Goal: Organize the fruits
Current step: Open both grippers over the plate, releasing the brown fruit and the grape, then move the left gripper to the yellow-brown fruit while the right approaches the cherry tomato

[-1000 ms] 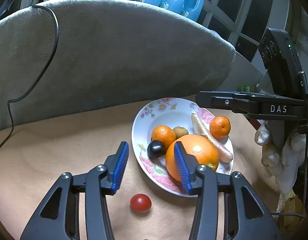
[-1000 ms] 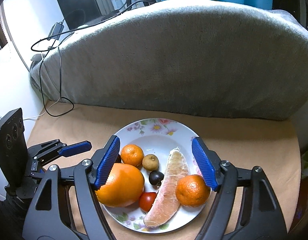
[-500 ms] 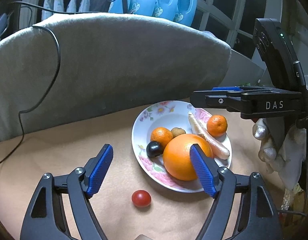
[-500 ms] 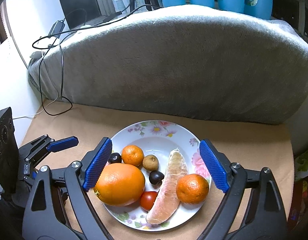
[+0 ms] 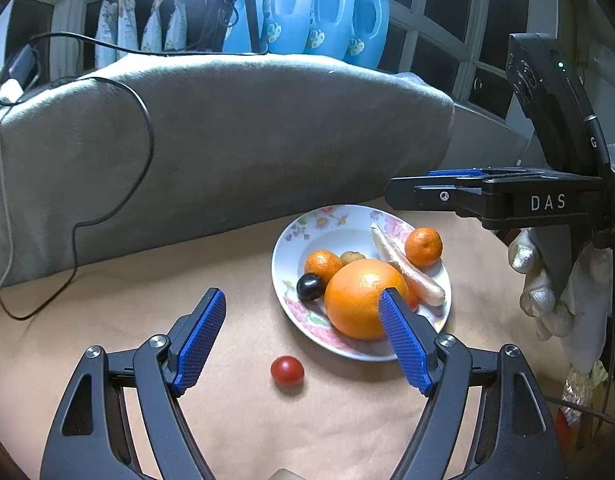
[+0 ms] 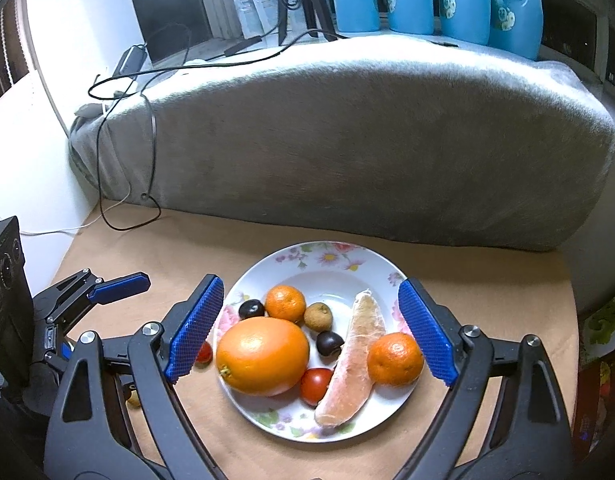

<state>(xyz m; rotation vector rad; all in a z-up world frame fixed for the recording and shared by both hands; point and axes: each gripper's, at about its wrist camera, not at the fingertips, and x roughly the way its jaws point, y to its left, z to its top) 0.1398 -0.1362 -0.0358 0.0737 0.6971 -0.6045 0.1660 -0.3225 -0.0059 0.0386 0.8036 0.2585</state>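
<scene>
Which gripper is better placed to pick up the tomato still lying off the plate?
Left. The left gripper is open with the tomato on the table between its fingers; the right gripper hangs over the plate.

Home: detergent bottles (image 5: pixel 327 8), sofa cushion (image 5: pixel 235 140)

Plate (image 6: pixel 371 268) before cushion (image 6: pixel 367 140), large orange (image 6: pixel 262 355) on plate, cherry tomato (image 5: pixel 287 371) on table (image 5: pixel 107 320) beside plate
</scene>
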